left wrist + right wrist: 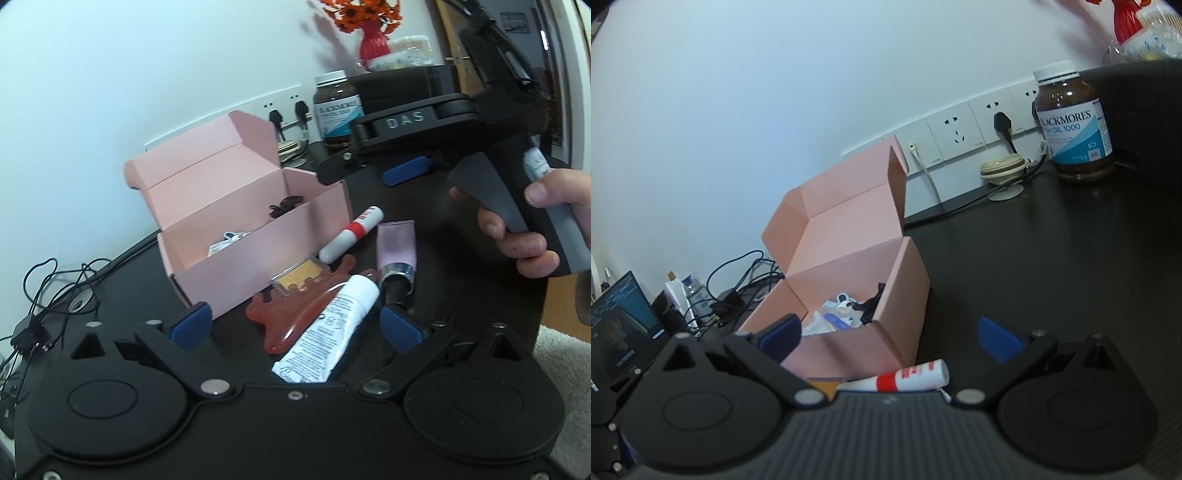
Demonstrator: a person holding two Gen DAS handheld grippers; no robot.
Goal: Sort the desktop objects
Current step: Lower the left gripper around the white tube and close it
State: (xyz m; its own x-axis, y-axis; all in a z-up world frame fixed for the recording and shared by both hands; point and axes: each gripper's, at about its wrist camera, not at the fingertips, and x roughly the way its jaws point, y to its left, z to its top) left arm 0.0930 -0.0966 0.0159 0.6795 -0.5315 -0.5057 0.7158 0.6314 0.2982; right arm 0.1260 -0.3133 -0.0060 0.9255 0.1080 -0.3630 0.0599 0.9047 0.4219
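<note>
An open pink box (240, 229) (857, 295) stands on the dark table, with a black clip (284, 206) and pale small items inside. In front of it lie a white-and-red stick (351, 234) (908, 378), a pink tube (395, 251), a gold compact (301, 277), a red comb-shaped scraper (280, 317) and a white tube (328, 332). My left gripper (295, 326) is open, its blue pads on either side of the white tube and the scraper without touching them. A hand holds my right gripper (369, 173) (889, 336) open and empty above the box's right end.
A brown supplement bottle (336, 107) (1073, 125) and a black case (402, 88) stand at the back right. Wall sockets (960, 133) with plugs and a cable reel (1003, 170) line the wall. Loose cables (48, 295) and a laptop (620, 325) sit off the left. The table edge (543, 314) is at the right.
</note>
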